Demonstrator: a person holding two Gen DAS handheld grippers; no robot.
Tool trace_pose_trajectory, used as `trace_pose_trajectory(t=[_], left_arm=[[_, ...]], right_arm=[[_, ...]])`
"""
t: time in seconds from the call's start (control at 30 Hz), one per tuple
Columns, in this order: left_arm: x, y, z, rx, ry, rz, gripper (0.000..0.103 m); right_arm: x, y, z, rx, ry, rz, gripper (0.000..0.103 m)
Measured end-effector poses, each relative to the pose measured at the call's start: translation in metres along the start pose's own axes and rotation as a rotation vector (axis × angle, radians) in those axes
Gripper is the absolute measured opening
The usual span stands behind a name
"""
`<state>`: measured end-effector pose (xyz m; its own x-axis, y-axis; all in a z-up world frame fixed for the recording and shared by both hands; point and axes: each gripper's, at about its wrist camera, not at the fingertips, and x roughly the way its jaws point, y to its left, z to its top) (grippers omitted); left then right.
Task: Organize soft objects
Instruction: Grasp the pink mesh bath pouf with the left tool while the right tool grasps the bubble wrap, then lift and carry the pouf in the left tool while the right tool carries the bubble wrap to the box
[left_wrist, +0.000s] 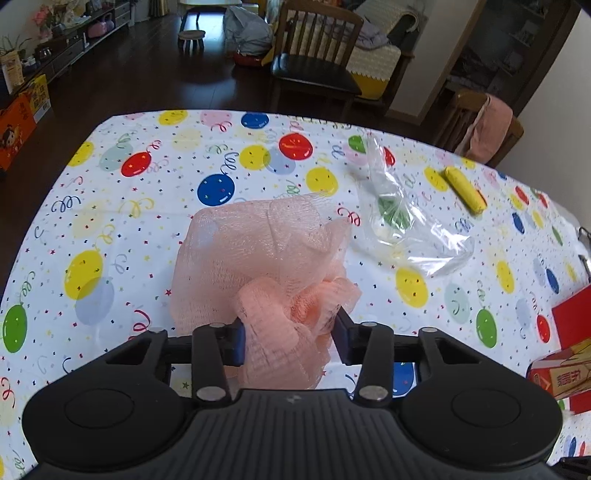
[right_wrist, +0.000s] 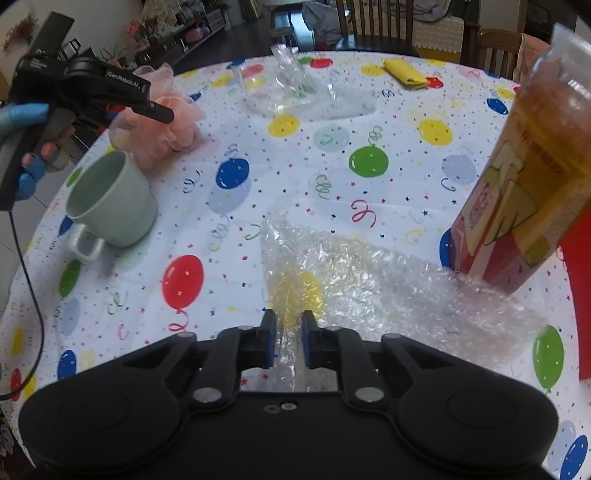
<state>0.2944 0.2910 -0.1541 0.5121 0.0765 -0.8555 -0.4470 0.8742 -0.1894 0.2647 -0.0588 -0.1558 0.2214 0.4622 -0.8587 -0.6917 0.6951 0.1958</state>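
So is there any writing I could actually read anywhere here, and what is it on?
"GenRobot.AI": white lettering along the side of the left tongs, seen from the right wrist view.
Tall orange carton: red vertical print, too blurred to read.
Small red-and-orange box: red characters, too blurred.
Orange boxes on the floor: print too small to read.

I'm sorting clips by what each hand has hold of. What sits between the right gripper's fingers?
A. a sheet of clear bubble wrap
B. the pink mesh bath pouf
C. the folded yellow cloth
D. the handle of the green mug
A: in the right wrist view the right gripper is nearly shut, with an edge of the bubble wrap pinched between its blue-padded fingers.
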Motion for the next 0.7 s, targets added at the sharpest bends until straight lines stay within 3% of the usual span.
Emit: trace_pose_trajectory(t=[0.47, 0.7], left_arm=[[-0.060, -0.013, -0.008, 0.004, -0.120, -0.001, 0.038], [-0.104, -0.037, -0.013, 0.041, -0.196, -0.054, 0.036]], right_arm=[[-0.067, -0.007, -0.007, 0.058, -0.093, 0.073, 0.006], [-0.106, -0.018, -0.012, 0.091, -0.131, 0.112, 0.005]])
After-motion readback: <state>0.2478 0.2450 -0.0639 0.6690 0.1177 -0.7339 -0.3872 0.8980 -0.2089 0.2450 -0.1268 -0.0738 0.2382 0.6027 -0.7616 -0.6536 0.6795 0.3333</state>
